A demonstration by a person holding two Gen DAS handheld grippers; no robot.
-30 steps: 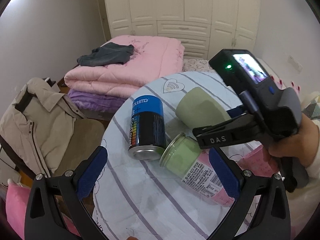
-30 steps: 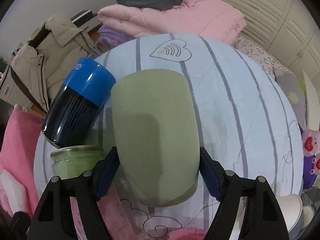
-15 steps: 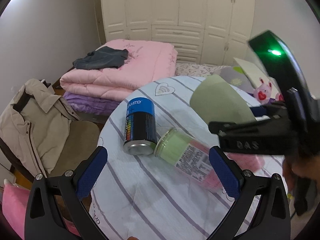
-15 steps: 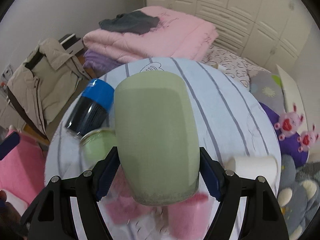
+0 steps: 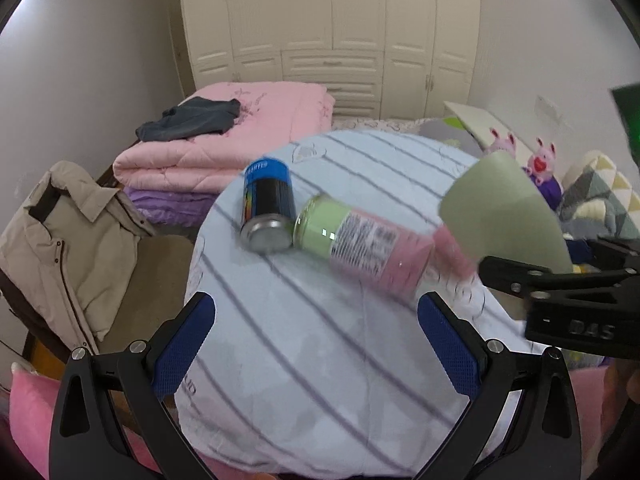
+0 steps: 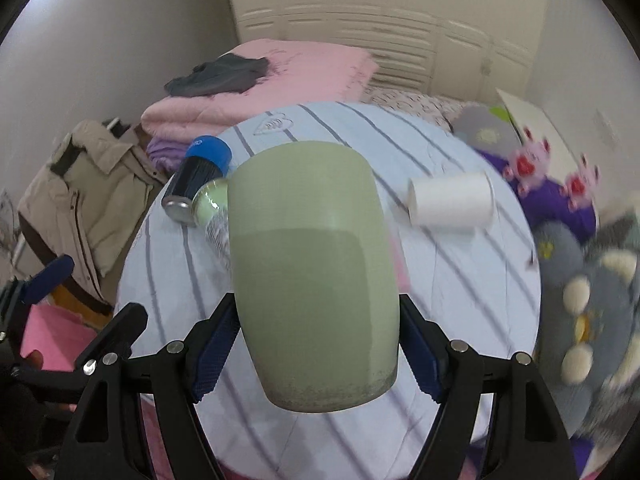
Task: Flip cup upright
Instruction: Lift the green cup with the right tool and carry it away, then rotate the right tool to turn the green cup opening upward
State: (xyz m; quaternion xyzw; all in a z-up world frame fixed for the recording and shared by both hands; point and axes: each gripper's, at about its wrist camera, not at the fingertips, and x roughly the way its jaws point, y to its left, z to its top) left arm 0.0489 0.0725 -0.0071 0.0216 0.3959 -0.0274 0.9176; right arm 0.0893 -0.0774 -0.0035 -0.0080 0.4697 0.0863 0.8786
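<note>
My right gripper (image 6: 316, 346) is shut on the sage green cup (image 6: 314, 264) and holds it in the air above the round striped table (image 6: 460, 280). The cup points away from the camera, its closed end far and its rim end near the jaws. In the left wrist view the cup (image 5: 504, 208) hangs at the right, above the table's right side, with the right gripper's black body (image 5: 576, 304) under it. My left gripper (image 5: 316, 340) is open and empty over the near part of the table (image 5: 304, 344).
A blue and black can (image 5: 266, 208) and a green and pink jar (image 5: 360, 244) lie on their sides mid-table. A white cup (image 6: 450, 200) lies on its side at the far right. Folded pink quilts (image 5: 236, 136), a beige jacket (image 5: 60, 240) and plush toys (image 6: 560, 200) surround the table.
My right gripper has lifted the green cup up off the table and back to the right. My left gripper has pulled back from the can and jar, still open.
</note>
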